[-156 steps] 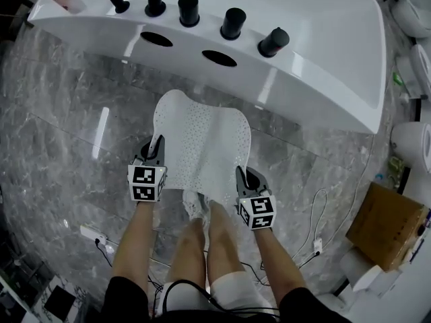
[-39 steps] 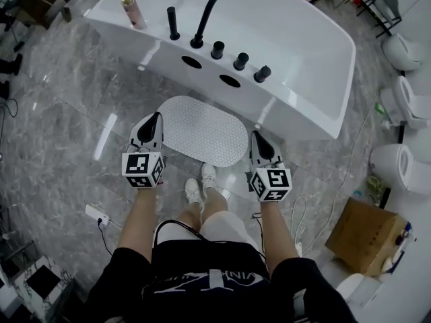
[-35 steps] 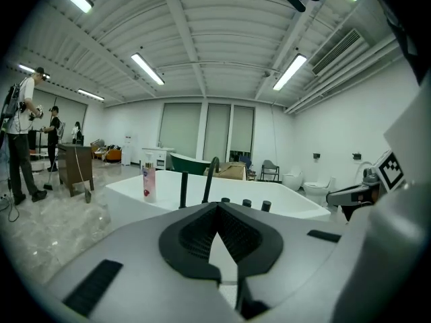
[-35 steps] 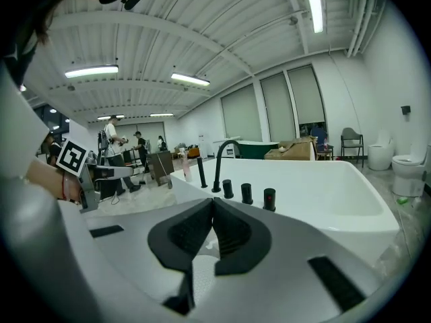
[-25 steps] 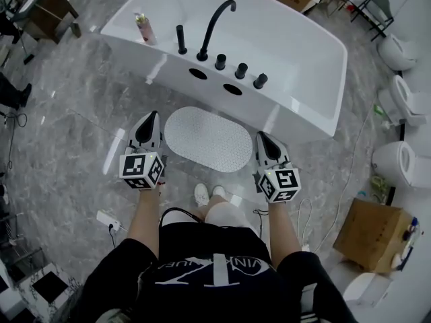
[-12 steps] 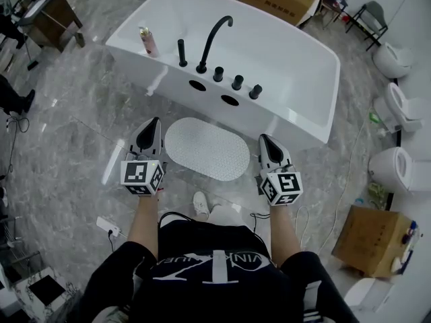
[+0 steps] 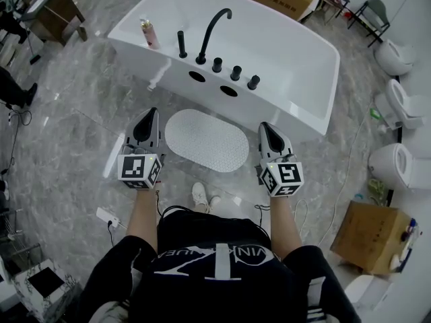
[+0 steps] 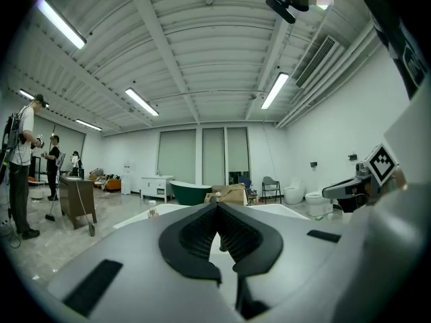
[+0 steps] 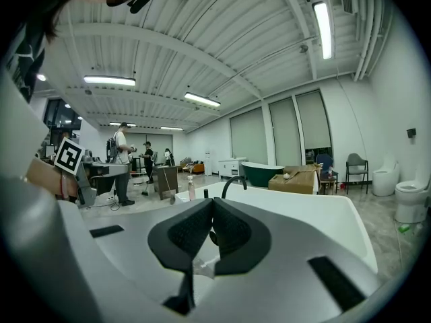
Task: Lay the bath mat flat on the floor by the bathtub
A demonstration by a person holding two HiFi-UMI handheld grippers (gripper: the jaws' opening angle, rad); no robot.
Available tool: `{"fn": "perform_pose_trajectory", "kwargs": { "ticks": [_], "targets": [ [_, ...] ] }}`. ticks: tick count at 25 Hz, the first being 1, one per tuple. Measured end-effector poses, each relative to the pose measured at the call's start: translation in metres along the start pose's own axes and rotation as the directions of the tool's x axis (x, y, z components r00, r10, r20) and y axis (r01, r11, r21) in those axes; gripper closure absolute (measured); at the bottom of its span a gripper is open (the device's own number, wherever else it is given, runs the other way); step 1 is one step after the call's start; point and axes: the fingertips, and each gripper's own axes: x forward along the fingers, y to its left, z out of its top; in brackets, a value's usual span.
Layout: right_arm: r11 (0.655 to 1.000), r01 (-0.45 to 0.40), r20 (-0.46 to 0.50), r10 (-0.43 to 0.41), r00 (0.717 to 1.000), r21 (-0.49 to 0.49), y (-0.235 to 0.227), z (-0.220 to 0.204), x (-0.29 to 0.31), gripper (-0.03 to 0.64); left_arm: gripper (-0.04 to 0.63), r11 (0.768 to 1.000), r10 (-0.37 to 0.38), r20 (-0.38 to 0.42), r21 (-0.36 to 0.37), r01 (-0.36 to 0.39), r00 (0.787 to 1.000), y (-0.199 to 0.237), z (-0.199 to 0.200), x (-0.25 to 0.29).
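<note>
The white oval bath mat (image 7: pixel 207 139) lies flat on the grey marble floor, right beside the white bathtub (image 7: pixel 283 52). My left gripper (image 7: pixel 149 116) is held up to the left of the mat, shut and empty. At the mat's right, my right gripper (image 7: pixel 267 132) is raised too, also shut with nothing in it. In the left gripper view the gripper (image 8: pixel 217 207) points level across the room, pads closed together. The right gripper view shows that gripper (image 9: pixel 211 204) closed, with the tub's black faucet (image 9: pixel 232 180) beyond it.
A black faucet (image 7: pixel 213 29) with knobs and a bottle (image 7: pixel 148 33) stand on the tub's rim. Toilets (image 7: pixel 398 160) line the right side, with a cardboard box (image 7: pixel 367 237) below them. A power strip (image 7: pixel 106 215) and cables lie on the floor. People (image 9: pixel 121 161) stand far off.
Earlier both grippers held the mat up by its corners; it now lies flat by the tub. The person has stood upright, and both grippers have lifted away, shut and empty.
</note>
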Motion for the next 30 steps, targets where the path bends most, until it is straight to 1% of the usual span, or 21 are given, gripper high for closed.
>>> {"fn": "perform_pose_trajectory", "kwargs": {
  "ticks": [2,5,7,12,17,30],
  "targets": [
    [1.0,0.003,0.007,-0.003,1.0,-0.002,-0.004,0.004,-0.005,0.592,0.581,1.0,0.006,0.01,-0.009,-0.006,1.0,-0.003,0.004,-0.004],
    [1.0,0.008,0.019,-0.008,1.0,-0.001,-0.009,0.009,-0.014,0.592,0.581,0.999,0.015,0.026,-0.053,-0.013,1.0,-0.007,0.009,-0.011],
    [1.0,0.011,0.023,-0.011,1.0,0.001,-0.011,0.01,-0.018,0.592,0.581,0.998,0.019,0.032,-0.066,-0.017,0.999,-0.009,0.011,-0.016],
    [1.0,0.011,0.026,-0.011,1.0,0.004,-0.012,0.006,-0.027,0.592,0.581,0.999,0.03,0.037,-0.047,-0.028,0.999,-0.014,0.013,-0.029],
    [1.0,0.002,0.029,-0.003,1.0,0.009,-0.01,0.006,-0.033,0.592,0.581,0.998,0.042,0.041,-0.056,-0.04,0.998,-0.015,0.015,-0.04],
    [1.0,-0.015,0.04,0.015,0.999,-0.005,-0.002,0.005,-0.048,0.592,0.581,0.998,0.056,0.051,-0.044,-0.054,0.997,-0.019,0.012,-0.062]
  ]
}}
